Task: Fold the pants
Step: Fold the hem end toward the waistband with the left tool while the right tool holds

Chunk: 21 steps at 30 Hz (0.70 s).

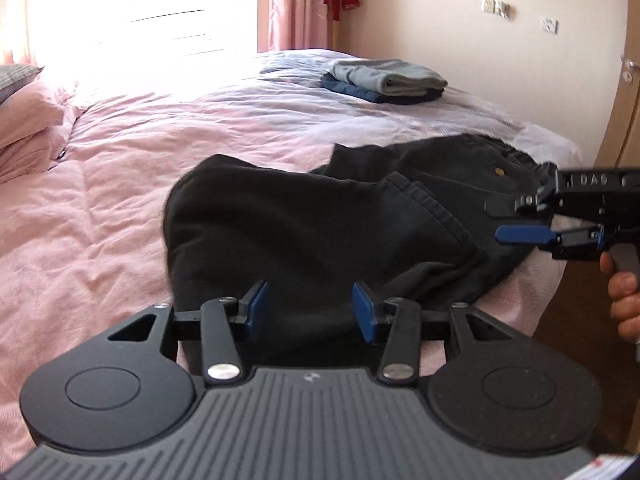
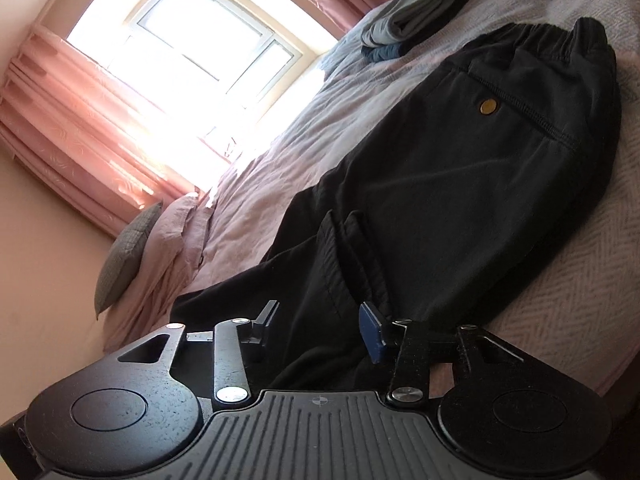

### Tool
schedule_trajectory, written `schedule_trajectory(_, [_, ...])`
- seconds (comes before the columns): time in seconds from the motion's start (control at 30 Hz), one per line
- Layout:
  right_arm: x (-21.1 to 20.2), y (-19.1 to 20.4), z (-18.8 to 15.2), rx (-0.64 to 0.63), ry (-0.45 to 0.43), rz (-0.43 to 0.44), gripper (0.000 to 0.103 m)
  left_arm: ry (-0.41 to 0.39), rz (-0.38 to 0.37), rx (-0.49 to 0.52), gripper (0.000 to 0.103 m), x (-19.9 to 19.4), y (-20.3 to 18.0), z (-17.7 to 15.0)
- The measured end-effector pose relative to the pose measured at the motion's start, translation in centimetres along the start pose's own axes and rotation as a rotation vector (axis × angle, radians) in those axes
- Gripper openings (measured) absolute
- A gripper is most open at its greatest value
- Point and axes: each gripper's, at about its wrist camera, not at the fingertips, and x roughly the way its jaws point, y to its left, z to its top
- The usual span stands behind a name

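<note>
The left gripper (image 1: 308, 312) hangs just above the near edge of the black pants (image 1: 304, 220), its blue pads (image 1: 362, 312) parted with a clear gap and only cloth visible beyond them; nothing is pinched between them. Directly ahead of it lies a rounded fold of the pants, with a hemmed leg end (image 1: 432, 204) doubled over on top, a little ahead and to its right.

Further to its right, the right gripper (image 1: 516, 220) reaches in from the side, held by a hand (image 1: 624, 296) at the frame's edge. Its two fingers, one black and one blue, stand apart, over the edge of the pants near the waistband. In the right wrist view the right gripper (image 2: 320, 328) has its jaws half parted over the dark fabric; whether the pads touch the cloth cannot be told, but nothing is clamped between them. Ahead of this gripper the pants (image 2: 460, 184) stretch away, with a brass button (image 2: 487, 107) below a stitched pocket seam and the gathered elastic waistband (image 2: 532, 40) at the far end.

The pants lie on a bed with pink bedding (image 1: 120, 184). Beyond them, well apart, sits a stack of folded clothes (image 1: 384, 80), grey over dark blue. To the left of the left gripper, far off, are pillows (image 1: 28, 120); behind the bed are a bright window (image 2: 184, 36) and pink curtains (image 2: 72, 120).
</note>
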Motion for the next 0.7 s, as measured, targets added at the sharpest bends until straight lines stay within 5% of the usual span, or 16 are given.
schedule_trajectory(0.33, [3.5,-2.2,-1.4,0.328,0.172,0.080,0.038,-0.029,0.002,-0.094,0.041,-1.4,3.0,-1.1])
schedule_trajectory(0.53, [5.1,-2.3,-1.2,0.345,0.108,-0.029,0.036,-0.037,-0.015,-0.113,0.041,-1.1,3.4,-1.3])
schedule_trajectory(0.57, [5.3,-2.3,-1.2,0.345,0.096,-0.039,0.032,-0.038,-0.019,-0.119,0.041,-1.0,3.6,-1.3])
schedule_trajectory(0.6, [5.2,-2.1,-1.2,0.324,0.074,-0.047,0.005,-0.039,-0.021,-0.124,0.041,-1.0,3.7,-1.4])
schedule_trajectory(0.7, [3.4,-0.2,-1.1,0.104,-0.066,-0.023,0.003,-0.042,-0.031,-0.131,0.037,-1.2,4.1,-1.4])
